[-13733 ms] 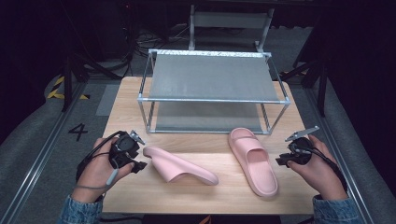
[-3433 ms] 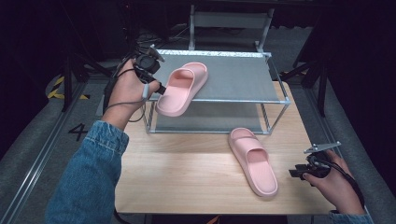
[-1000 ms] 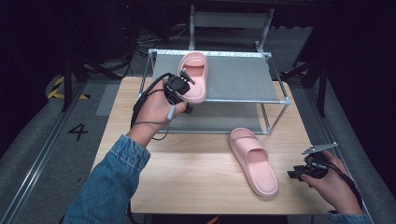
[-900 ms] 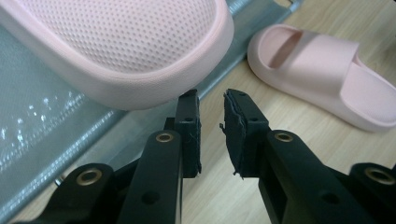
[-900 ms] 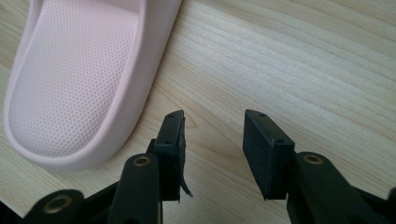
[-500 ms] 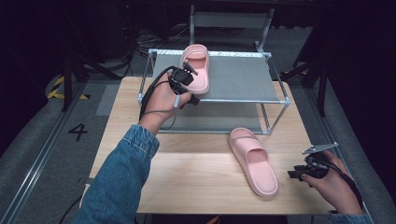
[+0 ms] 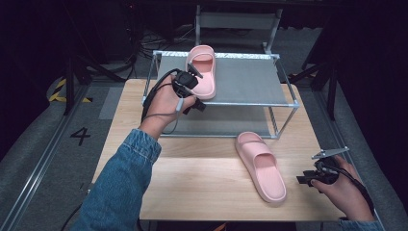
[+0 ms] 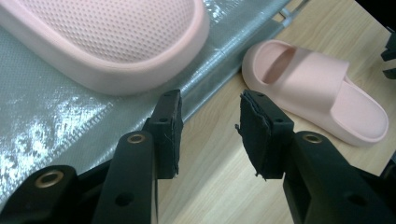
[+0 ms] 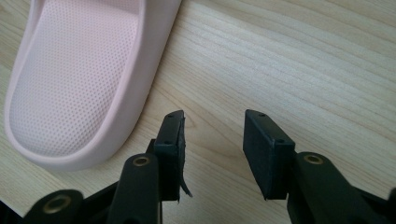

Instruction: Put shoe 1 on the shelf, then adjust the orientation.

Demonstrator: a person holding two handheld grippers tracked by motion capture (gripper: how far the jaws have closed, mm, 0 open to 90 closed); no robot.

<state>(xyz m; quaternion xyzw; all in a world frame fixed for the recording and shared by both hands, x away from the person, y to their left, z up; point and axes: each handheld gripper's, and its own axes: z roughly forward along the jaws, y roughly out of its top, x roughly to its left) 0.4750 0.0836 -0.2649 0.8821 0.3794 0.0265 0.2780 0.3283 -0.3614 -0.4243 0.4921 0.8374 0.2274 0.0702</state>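
One pink slipper lies on the top shelf of the rack. The left gripper is just beside its heel, jaws apart, holding nothing. The other pink slipper lies on the table near the right gripper, also open and empty.

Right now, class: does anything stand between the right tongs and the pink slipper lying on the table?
Nothing visible does. The right tongs are open beside the slipper on the table, with bare wooden tabletop between them. In the right gripper view the slipper's heel lies just left of the jaws.
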